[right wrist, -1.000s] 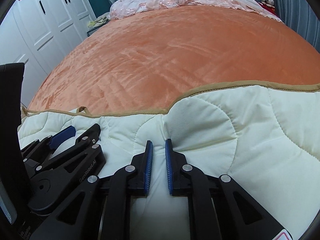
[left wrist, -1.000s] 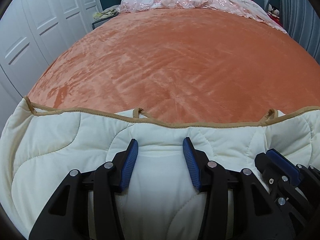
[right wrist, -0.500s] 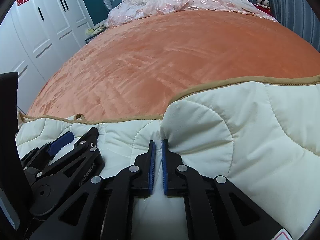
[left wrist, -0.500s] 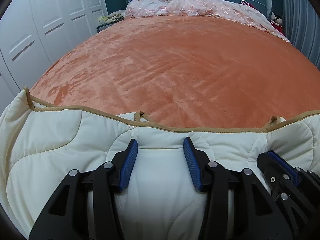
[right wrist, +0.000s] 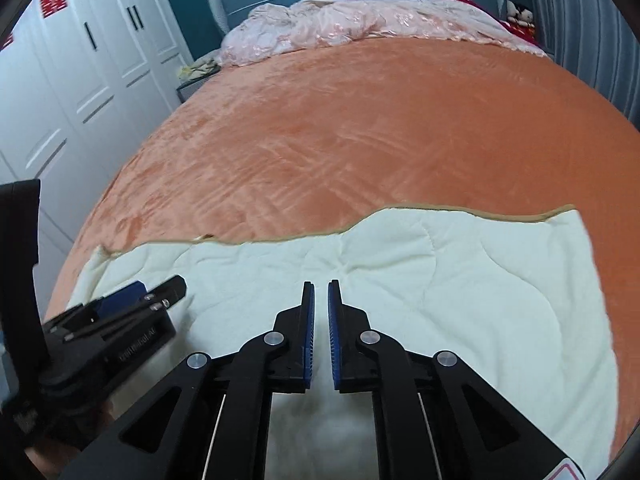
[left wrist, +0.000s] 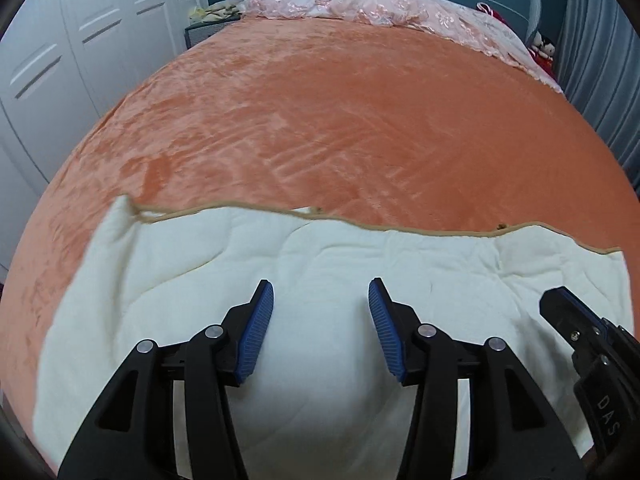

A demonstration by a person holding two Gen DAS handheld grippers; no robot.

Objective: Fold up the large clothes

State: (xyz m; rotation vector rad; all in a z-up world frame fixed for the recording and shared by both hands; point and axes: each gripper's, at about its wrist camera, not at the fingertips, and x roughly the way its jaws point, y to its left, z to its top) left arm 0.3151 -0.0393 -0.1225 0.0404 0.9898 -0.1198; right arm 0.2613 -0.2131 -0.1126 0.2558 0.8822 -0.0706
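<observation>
A cream quilted cloth (left wrist: 360, 248) with tan trim lies spread flat on the near end of the orange bed (left wrist: 340, 120). My left gripper (left wrist: 320, 286) hovers above it, open wide, with nothing between its blue pads. My right gripper (right wrist: 321, 284) hangs over the same cloth (right wrist: 460, 280). Its jaws are opening, with a narrow gap and no fabric between the pads. In the left wrist view the right gripper (left wrist: 560, 300) shows at the right edge. The right wrist view has the left gripper (right wrist: 160, 288) at its lower left.
A crumpled pink bedspread (right wrist: 340, 20) lies at the head of the bed against a teal headboard. White wardrobe doors (right wrist: 80, 60) line the left side, with a small nightstand (left wrist: 204, 30) beyond them. A grey curtain (left wrist: 600, 60) hangs on the right.
Both grippers have risen away from the cloth. The right gripper, shut on a raised fold half a second ago, has let it go. The cloth now lies flatter on the bed.
</observation>
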